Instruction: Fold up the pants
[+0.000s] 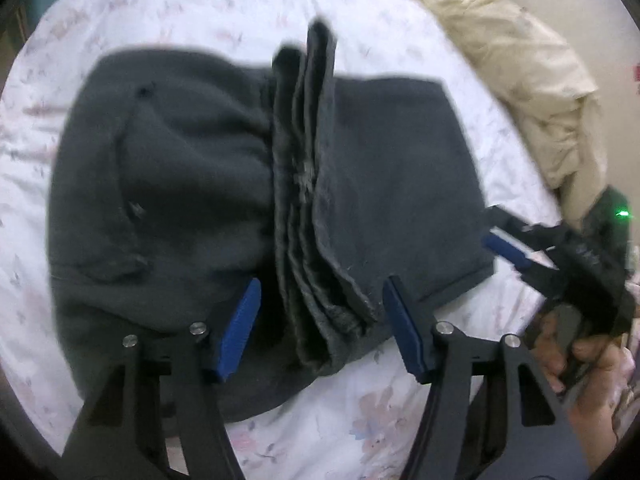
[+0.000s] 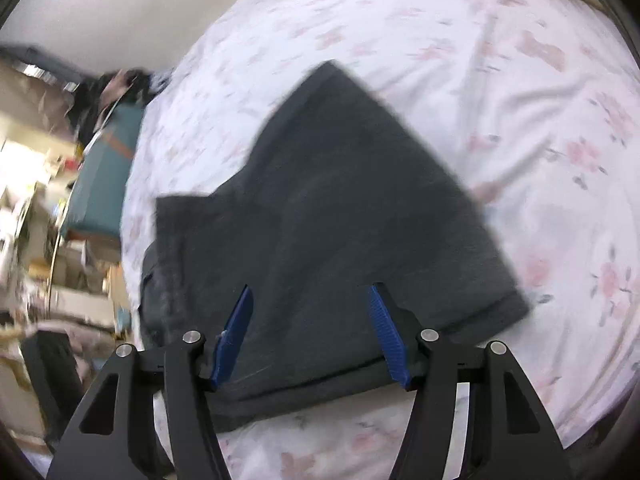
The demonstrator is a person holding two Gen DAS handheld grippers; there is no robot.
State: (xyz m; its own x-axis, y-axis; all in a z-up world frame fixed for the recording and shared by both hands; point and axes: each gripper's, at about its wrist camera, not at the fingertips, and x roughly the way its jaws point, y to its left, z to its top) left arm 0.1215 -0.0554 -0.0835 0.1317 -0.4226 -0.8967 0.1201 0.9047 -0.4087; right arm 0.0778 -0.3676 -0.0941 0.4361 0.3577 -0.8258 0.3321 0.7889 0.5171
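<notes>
Left wrist view looked down on dark grey pants (image 1: pixel 192 184) lying folded on a white bedsheet (image 1: pixel 192 12) with a pale pink floral print. A thick ridge of stacked fabric edges (image 1: pixel 308 184) ran across the middle of the pile, from the far side toward the camera. The left gripper (image 1: pixel 320 328) stood with its jaws apart, a blue pad on either side of the near end of that ridge; neither pad pressed on the cloth. At the right edge of this view the right gripper (image 1: pixel 508 236) hung near the pants' right corner, a person's hand (image 1: pixel 588 364) wrapped round its handle, a green light on its body. A cream quilt (image 1: pixel 508 60) lay bunched along the bed's far right side.

Right wrist view, blurred, showed the pants (image 2: pixel 340 200) as a flat dark slab on the sheet (image 2: pixel 500 60). The right gripper (image 2: pixel 312 332) was parted above the near edge of the fabric, with nothing held. Left of the bed stood cluttered shelves (image 2: pixel 40 200), too blurred to read.
</notes>
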